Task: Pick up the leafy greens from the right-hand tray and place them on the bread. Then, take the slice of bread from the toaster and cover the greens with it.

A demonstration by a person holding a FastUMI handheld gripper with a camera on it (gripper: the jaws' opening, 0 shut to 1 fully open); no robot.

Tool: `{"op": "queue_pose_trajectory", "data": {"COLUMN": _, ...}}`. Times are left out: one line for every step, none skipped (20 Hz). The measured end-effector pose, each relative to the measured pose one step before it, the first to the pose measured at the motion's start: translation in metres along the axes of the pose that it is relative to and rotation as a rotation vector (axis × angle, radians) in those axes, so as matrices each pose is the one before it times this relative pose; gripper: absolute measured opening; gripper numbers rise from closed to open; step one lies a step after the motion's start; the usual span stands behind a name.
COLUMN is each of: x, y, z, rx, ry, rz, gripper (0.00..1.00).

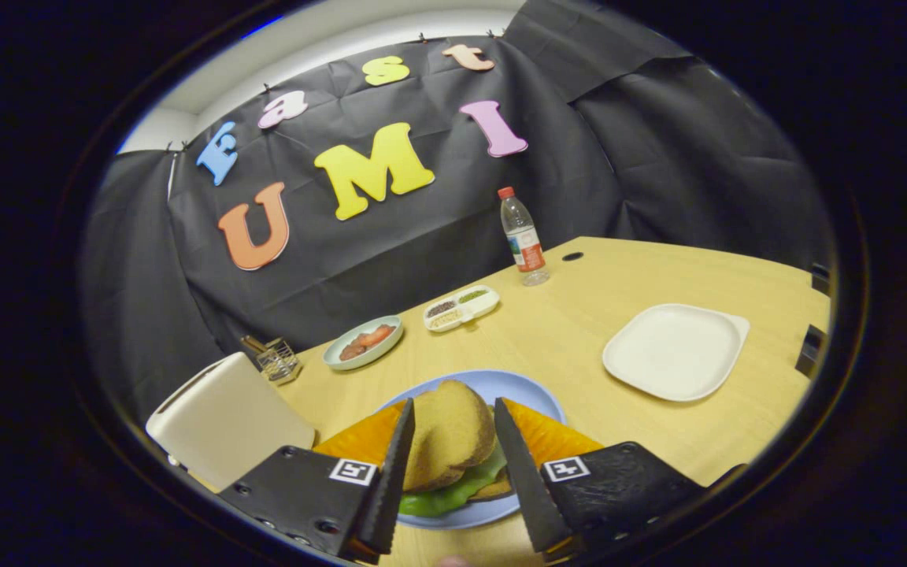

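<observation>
Where wooden table [564, 331] meets black cloth wall [390, 236], tool [453, 465] parted

1. Water bottle [523, 236], standing near the far edge of the table [579, 331]: a red and white label wraps its middle; the print on it is too small to read.
2. Claw [453, 463], jaws spread wide on either side of the sandwich on the blue plate [516, 394]: each finger [394, 465] carries a square black-and-white coded marker on its body, one to each side. These are patterns, not letters or numbers.
3. Toaster [229, 421], at the table's near left edge: no brand or marking legible on its pale shell.
4. No other readable text, number or sign on the table's items.
</observation>
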State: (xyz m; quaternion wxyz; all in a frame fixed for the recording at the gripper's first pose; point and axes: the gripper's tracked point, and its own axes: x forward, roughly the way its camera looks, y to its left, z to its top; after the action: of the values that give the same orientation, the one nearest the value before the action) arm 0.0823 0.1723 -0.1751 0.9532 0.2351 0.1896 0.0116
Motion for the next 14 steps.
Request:
{"op": "queue_pose_trajectory", "data": {"x": -0.00376, "y": -0.00174, "z": 0.00561, "rx": -0.01032, "ry": -0.01775, "rz": -0.00024, "gripper": 0.67}}
{"op": "queue_pose_trajectory", "data": {"x": -0.00408, "y": -0.00101, "z": 0.00792, "rx": -0.01956, "ry": -0.02608, "rz": -0.00002, "gripper": 0.73}}
{"op": "queue_pose_trajectory", "data": {"x": -0.00735, "y": -0.00047, "z": 0.00988, "rx": -0.03061, "ry": -0.02686, "rz": 0.00433, "gripper": 0.78}}
{"op": "queue_pose_trajectory", "data": {"x": -0.00591, "y": 0.00088, "z": 0.00885, "rx": -0.02804, "ry": -0.0247, "rz": 0.00957, "gripper": 0.8}}
{"op": "queue_pose_trajectory", "data": {"x": -0.00874, "y": 0.00144, "z": 0.01334, "rx": -0.04021, "ry": -0.03309, "rz": 0.01179, "gripper": 0.85}}
{"op": "queue_pose_trajectory", "data": {"x": -0.00727, "y": -0.00099, "z": 0.01265, "rx": -0.03638, "ry": -0.03358, "rz": 0.00546, "gripper": 0.89}}
{"op": "queue_pose_trajectory", "data": {"x": -0.00797, "y": -0.00174, "z": 0.01697, "rx": -0.04151, "ry": -0.04206, "rz": 0.00615, "gripper": 0.93}}
{"op": "queue_pose_trajectory", "data": {"x": -0.00809, "y": -0.00211, "z": 0.01396, "rx": -0.0346, "ry": -0.03388, "rz": 0.0022, "gripper": 0.95}}
{"op": "queue_pose_trajectory", "data": {"x": -0.00751, "y": -0.00199, "z": 0.01287, "rx": -0.03514, "ry": -0.02938, "rz": 0.00134, "gripper": 0.95}}
{"op": "queue_pose_trajectory", "data": {"x": -0.00762, "y": -0.00238, "z": 0.0128, "rx": -0.03, "ry": -0.02643, "rz": 0.00449, "gripper": 0.95}}
{"op": "queue_pose_trajectory", "data": {"x": -0.00824, "y": -0.0022, "z": 0.0123, "rx": -0.02098, "ry": -0.02114, "rz": 0.00445, "gripper": 0.95}}
{"op": "queue_pose_trajectory", "data": {"x": -0.00745, "y": -0.0011, "z": 0.01057, "rx": -0.01208, "ry": -0.01965, "rz": 0.01054, "gripper": 0.95}}
{"op": "queue_pose_trajectory", "data": {"x": -0.00779, "y": -0.00197, "z": 0.01232, "rx": -0.00825, "ry": -0.01718, "rz": 0.00883, "gripper": 0.95}}
{"op": "queue_pose_trajectory", "data": {"x": -0.00597, "y": -0.00065, "z": 0.00945, "rx": -0.00402, "ry": -0.01137, "rz": 0.00891, "gripper": 0.95}}
